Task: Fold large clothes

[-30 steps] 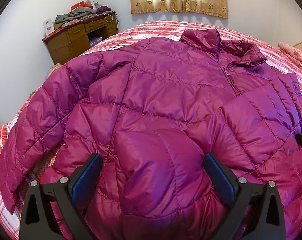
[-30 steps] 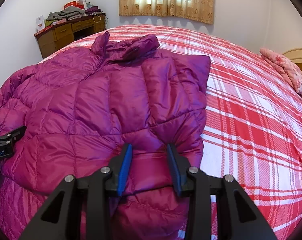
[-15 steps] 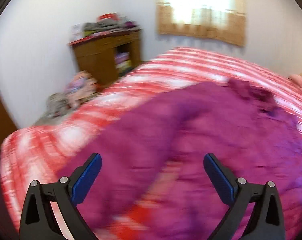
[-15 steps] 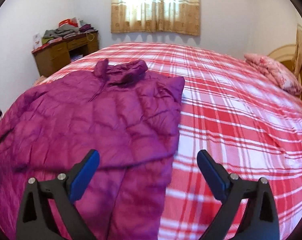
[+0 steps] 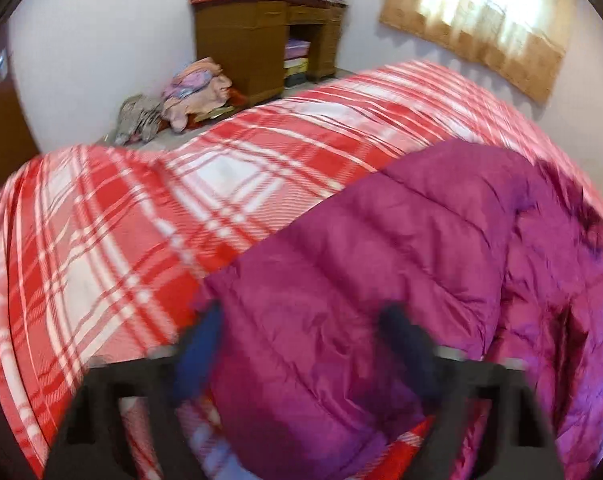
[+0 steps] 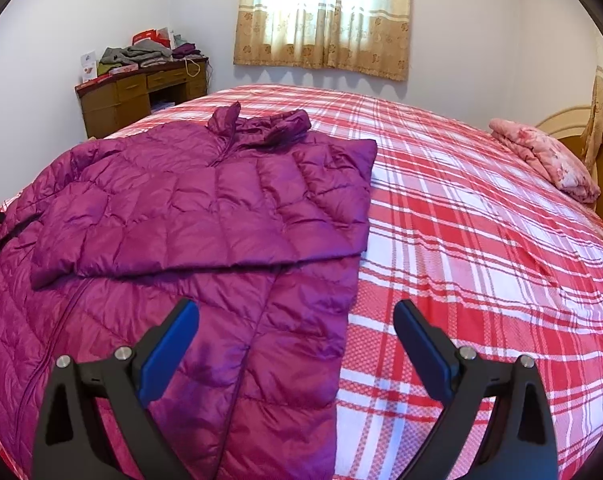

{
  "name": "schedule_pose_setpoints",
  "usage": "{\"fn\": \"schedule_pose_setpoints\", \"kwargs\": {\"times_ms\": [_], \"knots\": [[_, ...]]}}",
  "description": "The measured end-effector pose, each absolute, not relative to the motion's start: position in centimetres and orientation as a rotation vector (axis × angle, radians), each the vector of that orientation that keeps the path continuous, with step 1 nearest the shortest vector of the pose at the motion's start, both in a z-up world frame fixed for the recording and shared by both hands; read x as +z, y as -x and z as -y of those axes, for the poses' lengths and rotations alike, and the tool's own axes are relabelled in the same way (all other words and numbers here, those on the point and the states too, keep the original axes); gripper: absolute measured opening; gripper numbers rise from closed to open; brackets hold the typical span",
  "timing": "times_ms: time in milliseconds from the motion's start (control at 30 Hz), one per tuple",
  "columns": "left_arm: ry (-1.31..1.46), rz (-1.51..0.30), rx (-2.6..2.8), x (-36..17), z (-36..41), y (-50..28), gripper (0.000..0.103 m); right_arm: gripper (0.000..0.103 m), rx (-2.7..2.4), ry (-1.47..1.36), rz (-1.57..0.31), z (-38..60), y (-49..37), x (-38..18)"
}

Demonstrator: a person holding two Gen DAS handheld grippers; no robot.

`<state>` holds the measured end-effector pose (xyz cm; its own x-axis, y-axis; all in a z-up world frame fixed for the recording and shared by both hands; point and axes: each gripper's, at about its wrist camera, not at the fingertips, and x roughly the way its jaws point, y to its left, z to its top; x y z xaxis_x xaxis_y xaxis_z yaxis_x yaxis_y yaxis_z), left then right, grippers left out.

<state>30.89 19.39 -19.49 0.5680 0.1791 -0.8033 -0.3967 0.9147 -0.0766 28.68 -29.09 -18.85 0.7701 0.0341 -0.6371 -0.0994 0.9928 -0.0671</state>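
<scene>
Beside bed [image 6: 481, 220]: cluttered desk [image 6: 133, 96]; floor clothes pile [image 5: 181, 100].

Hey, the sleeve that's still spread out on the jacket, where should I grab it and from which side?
Probably the cuff end of the sleeve, coming from the bed's near edge. It lies flat and stretched away from the jacket, its end nearest the left gripper, whose jaws have just been closing around it. A grip there should let the whole sleeve swing over the body, like the other sleeve already folded across.

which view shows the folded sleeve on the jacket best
Right wrist view: the folded sleeve lies sharp and whole across the purple jacket. The left wrist view is blurred and shows only the jacket's other sleeve.
</scene>
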Motion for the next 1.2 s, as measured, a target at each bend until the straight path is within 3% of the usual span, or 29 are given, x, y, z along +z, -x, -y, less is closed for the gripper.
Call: {"fn": "schedule_pose_setpoints", "kwargs": {"times_ms": [33,67,133,300,533,867,1033,1067,1100,1133,1167,1200], "knots": [[0.226,-0.912,0.34,-19.4,-18.8,-31.3,0.018,0.099,0.07,0.094,-0.685,29.3,-28.5,-18.8],[0.182,-0.906,0.356,-19.1,-18.4,-31.5,0.012,0.099,0.065,0.087,-0.68,29.5,-28.4,-18.8],[0.179,-0.869,0.388,-17.6,-18.8,-31.6,0.008,0.099,0.053,0.073,-0.671,30.0,-28.1,-18.7],[0.069,-0.632,0.493,-10.0,-17.6,-30.6,0.007,0.099,-0.003,0.059,-0.636,31.9,-27.6,-18.1],[-0.09,-0.429,0.27,-3.0,-6.4,-30.3,0.006,0.099,-0.081,-0.032,-0.626,35.3,-27.7,-18.2],[-0.208,-0.512,-0.125,-7.1,12.7,-32.4,0.006,0.099,-0.1,-0.082,-0.631,37.0,-26.7,-19.0],[-0.286,-0.492,-0.182,-8.0,16.8,-30.6,0.008,0.099,-0.092,-0.062,-0.651,37.7,-26.3,-19.0],[-0.294,-0.469,-0.186,-7.8,16.8,-30.2,0.011,0.099,-0.09,-0.06,-0.654,37.8,-26.1,-19.0],[-0.297,-0.458,-0.184,-7.6,16.7,-30.2,0.03,0.099,-0.087,-0.062,-0.657,37.9,-26.1,-19.0],[-0.297,-0.449,-0.174,-7.4,16.4,-30.1,0.07,0.1,-0.085,-0.067,-0.66,38.0,-26.1,-18.9],[-0.285,-0.433,-0.156,-7.3,15.4,-30.0,0.088,0.1,-0.084,-0.074,-0.664,38.1,-26.2,-18.8],[-0.265,-0.4,-0.152,-7.1,14.2,-29.5,0.1,0.1,-0.08,-0.082,-0.666,38.1,-26.3,-18.8]]}}
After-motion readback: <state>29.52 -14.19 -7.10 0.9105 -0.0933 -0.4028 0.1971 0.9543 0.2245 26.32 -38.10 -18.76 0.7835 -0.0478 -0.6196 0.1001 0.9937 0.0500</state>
